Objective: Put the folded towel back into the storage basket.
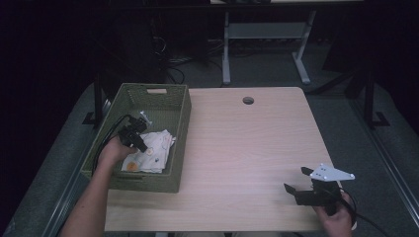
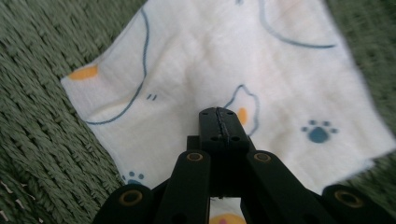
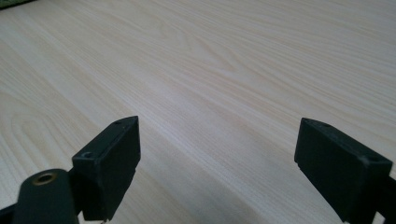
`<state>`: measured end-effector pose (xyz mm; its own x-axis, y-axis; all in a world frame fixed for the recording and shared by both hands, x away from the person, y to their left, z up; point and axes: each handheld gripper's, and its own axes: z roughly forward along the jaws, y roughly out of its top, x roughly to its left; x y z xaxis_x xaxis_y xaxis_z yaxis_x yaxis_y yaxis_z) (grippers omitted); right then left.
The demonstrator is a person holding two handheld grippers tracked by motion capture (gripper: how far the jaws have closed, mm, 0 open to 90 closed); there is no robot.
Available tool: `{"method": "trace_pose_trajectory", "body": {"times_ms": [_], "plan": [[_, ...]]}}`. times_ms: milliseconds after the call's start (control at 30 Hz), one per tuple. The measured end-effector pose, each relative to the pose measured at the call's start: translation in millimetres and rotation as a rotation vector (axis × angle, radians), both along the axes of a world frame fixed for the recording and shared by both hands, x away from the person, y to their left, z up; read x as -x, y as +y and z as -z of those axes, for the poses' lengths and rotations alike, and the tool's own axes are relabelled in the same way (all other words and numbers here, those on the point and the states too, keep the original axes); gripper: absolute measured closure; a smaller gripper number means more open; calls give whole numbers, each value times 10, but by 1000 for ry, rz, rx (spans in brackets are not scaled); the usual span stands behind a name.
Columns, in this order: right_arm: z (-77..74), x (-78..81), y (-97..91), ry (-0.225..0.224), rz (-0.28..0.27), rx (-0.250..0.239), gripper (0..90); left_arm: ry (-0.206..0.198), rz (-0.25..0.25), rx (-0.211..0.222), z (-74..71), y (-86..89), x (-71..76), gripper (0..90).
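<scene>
The left gripper, jaws pressed together with nothing between them, hovers over the cloth lying in the basket. The right gripper rests wide open above the bare counter. Likely step: fetching the cloth; next, the jaws must part before pinching a fold.
</scene>
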<state>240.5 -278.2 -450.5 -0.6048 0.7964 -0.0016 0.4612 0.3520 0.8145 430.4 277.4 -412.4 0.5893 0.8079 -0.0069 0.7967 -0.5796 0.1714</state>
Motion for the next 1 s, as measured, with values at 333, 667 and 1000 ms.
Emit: {"method": "trace_pose_trajectory", "body": {"times_ms": [333, 667, 1000], "plan": [[6, -3, -3, 0, 0, 6, 139, 9, -3, -8, 48, 20, -31, 896], [18, -11, 14, 6, -4, 6, 139, -71, -16, 101, -197, 46, 90, 784], [16, -9, 16, 10, -6, -1, 139, -127, -17, 184, -411, -12, 260, 721]]}}
